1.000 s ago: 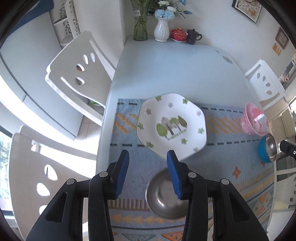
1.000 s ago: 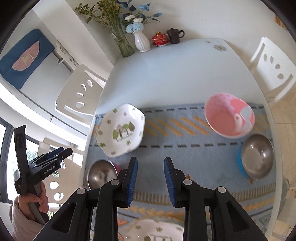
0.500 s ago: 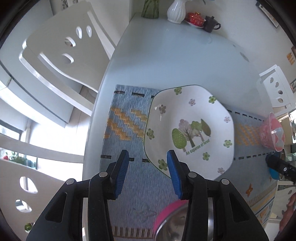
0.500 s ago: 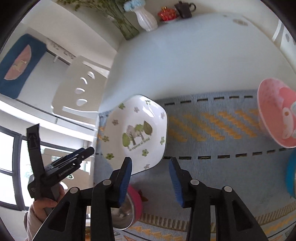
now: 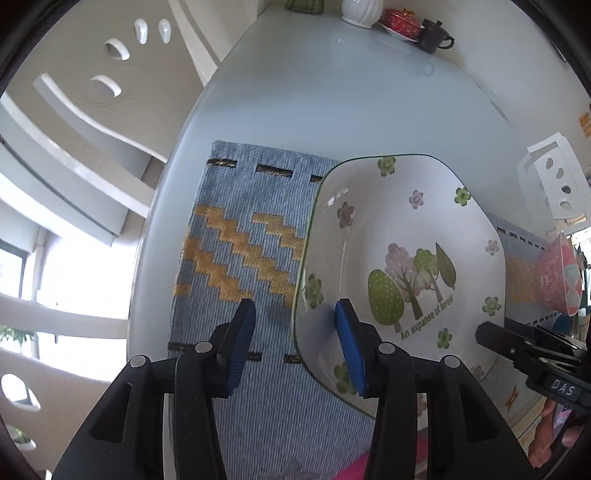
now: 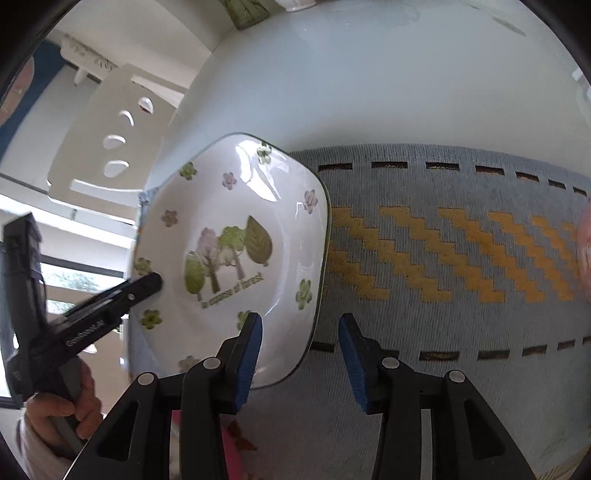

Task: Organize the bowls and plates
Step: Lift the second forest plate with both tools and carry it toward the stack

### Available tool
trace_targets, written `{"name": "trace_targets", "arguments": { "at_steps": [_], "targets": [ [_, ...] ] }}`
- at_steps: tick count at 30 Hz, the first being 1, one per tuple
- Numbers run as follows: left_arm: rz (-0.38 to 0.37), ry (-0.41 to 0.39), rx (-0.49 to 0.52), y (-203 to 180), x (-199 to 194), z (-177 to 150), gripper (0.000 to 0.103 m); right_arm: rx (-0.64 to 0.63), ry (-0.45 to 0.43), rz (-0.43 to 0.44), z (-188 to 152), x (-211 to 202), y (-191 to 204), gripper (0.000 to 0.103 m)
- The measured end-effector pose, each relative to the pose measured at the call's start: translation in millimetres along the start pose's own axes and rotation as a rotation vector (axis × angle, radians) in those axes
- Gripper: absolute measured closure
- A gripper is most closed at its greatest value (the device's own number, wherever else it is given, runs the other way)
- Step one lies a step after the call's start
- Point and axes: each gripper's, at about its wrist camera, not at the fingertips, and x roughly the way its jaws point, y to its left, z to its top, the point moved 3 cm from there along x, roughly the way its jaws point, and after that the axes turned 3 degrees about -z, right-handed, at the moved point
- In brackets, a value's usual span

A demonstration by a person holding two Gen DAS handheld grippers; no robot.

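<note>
1. Plate (image 5: 402,258), white with green and pink flowers and a tree picture, lies on a blue woven mat (image 5: 251,258) with orange zigzags, on the pale surface (image 5: 332,103).
2. Left gripper (image 5: 295,328) straddles the plate's left rim: one blue pad over the plate, the other over the mat, jaws spread and not pressing.
3. Right gripper (image 6: 301,336) straddles the plate's right rim the same way, jaws spread and not pinching.
4. Each gripper shows in the other's view, at opposite edges of the plate; a hand (image 6: 59,410) holds the left one.
5. Pink bowl (image 5: 554,273) sits at the mat's far right.
6. White vase (image 5: 356,13), red lidded cup (image 5: 400,20) and dark teapot (image 5: 434,35) stand at the surface's far end.
7. White chair (image 6: 110,140) stands beside the surface.
</note>
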Motion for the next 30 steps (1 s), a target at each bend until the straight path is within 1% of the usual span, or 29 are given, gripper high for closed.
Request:
{"name": "trace_targets", "arguments": {
  "at_steps": [2, 3, 5, 6, 7, 8, 10, 13, 15, 18, 21, 25, 28, 30],
  "targets": [
    [-0.01, 0.008, 0.0, -4.0, 4.0, -0.3, 0.061, -0.001, -0.006, -0.008, 1.0, 4.4, 0.0, 0.061],
    [-0.019, 0.014, 0.01, -7.9, 6.8, -0.9, 0.061, -0.006, -0.026, -0.001, 2.3, 2.6, 0.6, 0.061],
    [-0.02, 0.006, 0.047, -17.1, 8.7, -2.2, 0.062, -0.018, -0.05, 0.01, 4.9, -0.3, 1.9, 0.061],
    [-0.009, -0.001, 0.076, -24.2, 9.1, -2.5, 0.063, -0.024, -0.044, 0.001, 5.0, 0.5, 1.9, 0.061],
    [0.007, -0.011, 0.089, -26.8, 8.5, -2.2, 0.063, -0.038, -0.026, -0.004, 5.4, 2.9, 3.7, 0.066],
    [0.006, -0.02, 0.092, -27.7, 7.4, -2.4, 0.064, -0.049, -0.03, -0.004, 6.0, 2.9, 4.9, 0.072],
    [-0.011, -0.013, 0.086, -27.6, 7.1, -2.6, 0.068, -0.06, -0.031, -0.018, 6.9, 2.0, 5.2, 0.078],
    [-0.05, -0.001, 0.081, -22.3, 5.4, -3.9, 0.073, -0.054, -0.033, -0.012, 5.9, 0.8, 1.5, 0.078],
    [-0.061, -0.007, 0.085, -19.0, 4.9, -4.1, 0.075, -0.052, -0.03, 0.002, 7.8, 2.8, 1.0, 0.079],
    [-0.076, -0.023, 0.062, -10.0, 8.0, 0.3, 0.076, -0.046, -0.037, 0.008, 11.8, 5.3, 2.1, 0.079],
    [-0.073, -0.03, 0.05, -12.0, 10.5, 4.5, 0.076, -0.045, -0.05, 0.003, 12.6, 4.6, 3.2, 0.079],
    [-0.063, -0.047, 0.083, -15.1, 8.9, 4.4, 0.076, -0.055, -0.067, -0.009, 12.6, 4.0, 6.8, 0.08],
    [-0.065, -0.053, 0.084, -14.1, 5.2, 5.2, 0.076, -0.051, -0.12, 0.01, 13.5, -5.0, 7.2, 0.083],
    [-0.055, -0.063, 0.084, -16.4, 1.9, 8.1, 0.076, -0.069, -0.138, 0.031, 13.0, -13.3, 7.9, 0.083]
  ]
}}
